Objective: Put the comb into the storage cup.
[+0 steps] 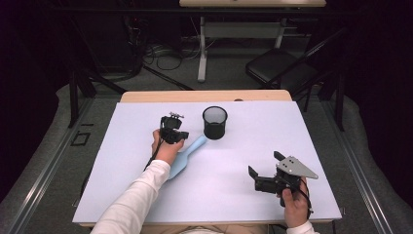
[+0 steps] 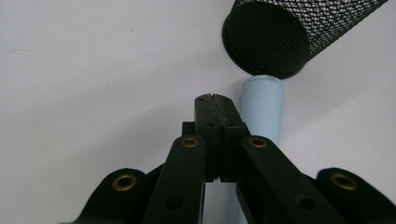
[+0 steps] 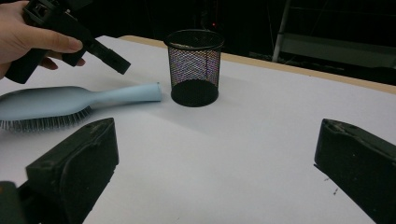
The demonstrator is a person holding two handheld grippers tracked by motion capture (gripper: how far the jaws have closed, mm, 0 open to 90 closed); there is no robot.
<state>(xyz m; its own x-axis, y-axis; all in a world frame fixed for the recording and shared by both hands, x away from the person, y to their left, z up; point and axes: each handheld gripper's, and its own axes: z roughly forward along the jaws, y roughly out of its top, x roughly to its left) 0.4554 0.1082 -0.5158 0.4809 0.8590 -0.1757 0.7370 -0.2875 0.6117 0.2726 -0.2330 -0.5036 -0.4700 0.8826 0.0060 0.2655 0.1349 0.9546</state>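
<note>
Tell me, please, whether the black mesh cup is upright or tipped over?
Upright: the mesh cup stands on its base on the table, open rim up.

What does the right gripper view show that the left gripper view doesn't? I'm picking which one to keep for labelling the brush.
Right gripper view alone: the hairbrush's head and bristles, the person's left hand, the right tongs open, the table's wooden far edge. Left gripper view alone: the left tongs shut and empty, seen close up beside the handle. Both: the light blue brush handle ending near the black mesh cup on the white table.

Left claw [image 2: 212,100] closed; right claw [image 3: 215,158] agape
</note>
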